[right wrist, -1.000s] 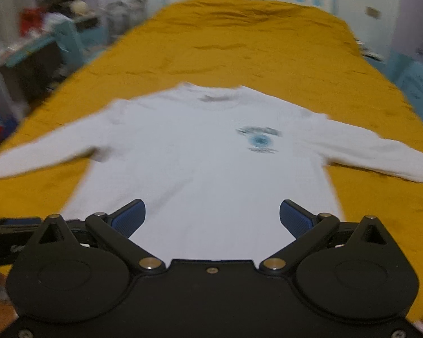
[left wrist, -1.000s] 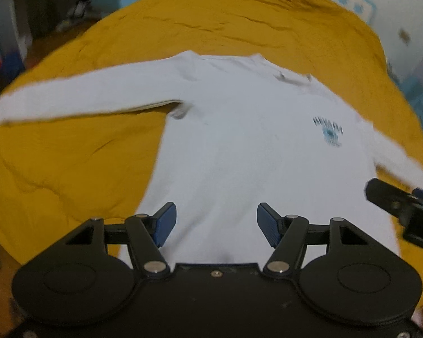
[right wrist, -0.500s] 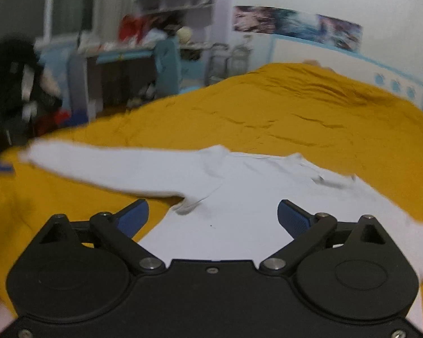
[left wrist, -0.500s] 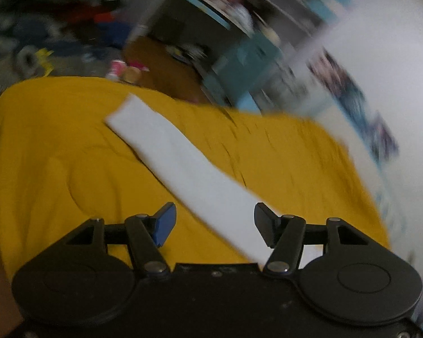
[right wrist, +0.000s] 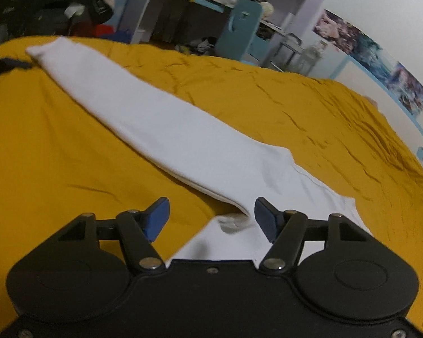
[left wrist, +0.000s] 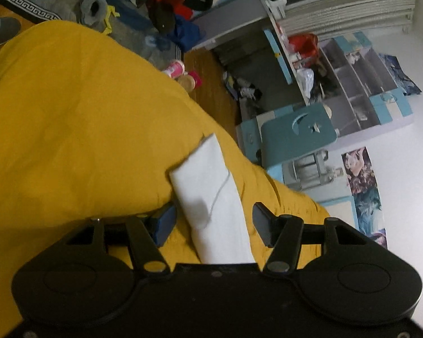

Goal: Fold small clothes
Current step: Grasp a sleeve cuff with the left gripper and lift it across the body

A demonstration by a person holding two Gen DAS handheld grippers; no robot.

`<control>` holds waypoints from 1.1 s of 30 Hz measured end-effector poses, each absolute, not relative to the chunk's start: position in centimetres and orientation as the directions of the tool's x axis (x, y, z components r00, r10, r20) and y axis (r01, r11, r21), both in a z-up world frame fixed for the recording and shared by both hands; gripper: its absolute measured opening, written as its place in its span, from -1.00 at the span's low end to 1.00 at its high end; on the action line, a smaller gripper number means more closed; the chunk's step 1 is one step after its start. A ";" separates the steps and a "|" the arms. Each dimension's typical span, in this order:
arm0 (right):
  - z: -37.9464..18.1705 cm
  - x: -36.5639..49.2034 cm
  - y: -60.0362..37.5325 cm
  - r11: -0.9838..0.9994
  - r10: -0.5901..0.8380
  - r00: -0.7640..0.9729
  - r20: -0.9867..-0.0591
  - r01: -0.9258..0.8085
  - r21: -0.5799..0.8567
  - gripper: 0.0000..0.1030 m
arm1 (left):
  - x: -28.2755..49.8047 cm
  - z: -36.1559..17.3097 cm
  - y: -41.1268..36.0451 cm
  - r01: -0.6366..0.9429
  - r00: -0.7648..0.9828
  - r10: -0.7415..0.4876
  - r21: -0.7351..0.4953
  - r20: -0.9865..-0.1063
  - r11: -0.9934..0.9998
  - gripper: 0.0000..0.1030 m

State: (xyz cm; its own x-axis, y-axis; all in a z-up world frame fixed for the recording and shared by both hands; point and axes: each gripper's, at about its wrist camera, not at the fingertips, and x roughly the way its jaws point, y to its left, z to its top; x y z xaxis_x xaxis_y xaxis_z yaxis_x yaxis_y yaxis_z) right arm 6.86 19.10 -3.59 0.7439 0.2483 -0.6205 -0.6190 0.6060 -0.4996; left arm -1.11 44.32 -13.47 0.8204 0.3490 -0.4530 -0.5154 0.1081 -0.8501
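1. Nearest to us, the left gripper has its jaws spread to either side of the cuff end of the white shirt's sleeve; they have just been closing a little, with the sleeve between them, but neither pad presses on the cloth yet, so nothing is grasped.
2. The right gripper sits at the armpit, where sleeve meets body. Its jaws have just been closing markedly, the cloth lies between them, and gaps show on both sides, so we read them as released.
3. The white shirt lies flat on the yellow bed cover, its sleeve running straight out to the cuff near the bed's side edge, which faces the blue desk and the cluttered floor.
4. Progress, as we judge it: no fold is made. The shirt is spread out; the sleeve has to be gripped and brought across the body, then the other sleeve and the body folds remain.
5. Compared with a second ago: both views then faced the whole shirt from its hem. Now each has swung round and come down onto the one sleeve, the left to the cuff and the right to the armpit, and the left view is rolled sideways.
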 end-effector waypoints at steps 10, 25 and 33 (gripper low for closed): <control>-3.9 5.5 19.2 0.635 0.247 0.700 -0.670 -0.639 -0.434 0.20 | -1.5 -14.5 45.2 -0.534 0.795 0.395 -0.841 -0.461 0.093 -0.95; 4.0 2.6 2.4 0.892 0.163 0.770 -0.617 -0.382 -0.241 0.29 | 9.6 1.2 34.4 -0.181 0.977 0.177 -0.890 -0.116 0.419 -0.96; 5.4 0.4 -9.0 0.971 0.038 0.797 -0.603 -0.171 -0.165 0.32 | 20.6 7.7 12.5 0.161 0.959 -0.284 -0.808 -0.009 0.567 -0.96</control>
State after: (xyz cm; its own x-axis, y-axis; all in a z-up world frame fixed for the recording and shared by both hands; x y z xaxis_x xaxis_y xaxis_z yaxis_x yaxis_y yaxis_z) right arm 0.37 -8.99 5.38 0.7971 0.0377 -0.6026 -0.1707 0.9714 -0.1651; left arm 20.59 12.51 7.73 0.9587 -0.2843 -0.0086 0.1610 0.5671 -0.8078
